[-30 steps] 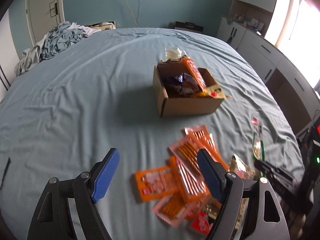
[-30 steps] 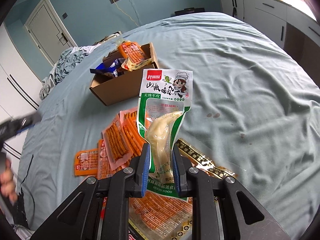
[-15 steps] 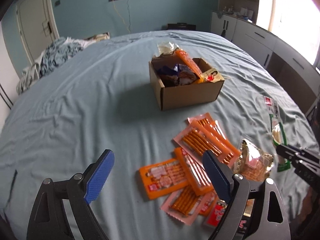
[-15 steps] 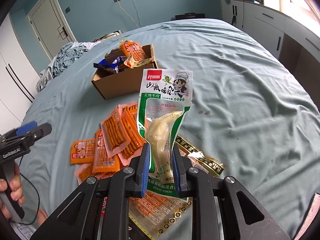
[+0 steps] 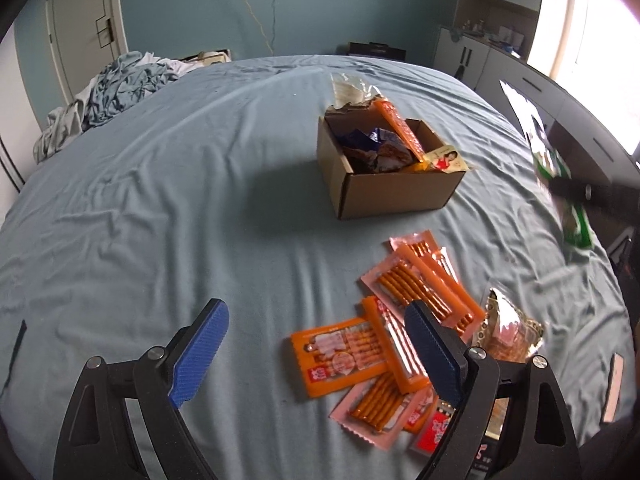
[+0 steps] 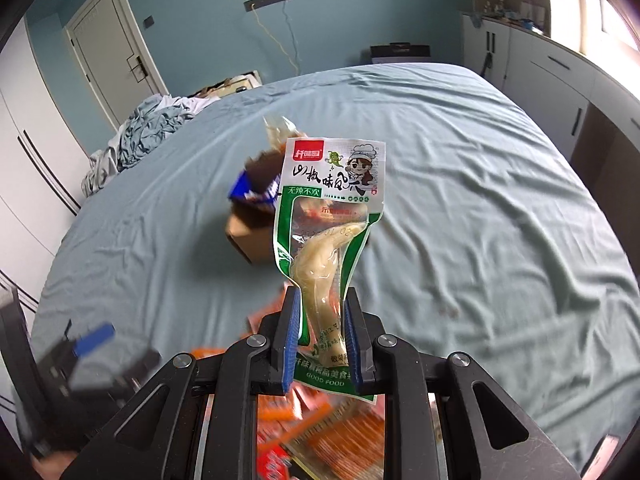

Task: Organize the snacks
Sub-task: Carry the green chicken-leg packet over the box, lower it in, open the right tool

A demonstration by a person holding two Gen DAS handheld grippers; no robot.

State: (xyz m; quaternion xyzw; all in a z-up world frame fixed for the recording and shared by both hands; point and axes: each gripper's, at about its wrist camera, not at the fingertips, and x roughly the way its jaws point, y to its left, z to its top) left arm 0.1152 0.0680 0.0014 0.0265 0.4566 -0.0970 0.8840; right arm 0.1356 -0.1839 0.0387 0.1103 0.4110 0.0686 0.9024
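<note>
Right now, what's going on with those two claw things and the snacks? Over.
Right gripper clamped on green-and-white snack pouch, held up over the bed. Left gripper open, empty, above orange packets. Cardboard box ahead, part full. Nothing blocking.

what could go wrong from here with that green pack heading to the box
The right tongs pinch only the lower part of the green pack, so its tall top may flop or slip. The cardboard box already looks crowded, with packets poking over its rim, so the pack might slide back out.
</note>
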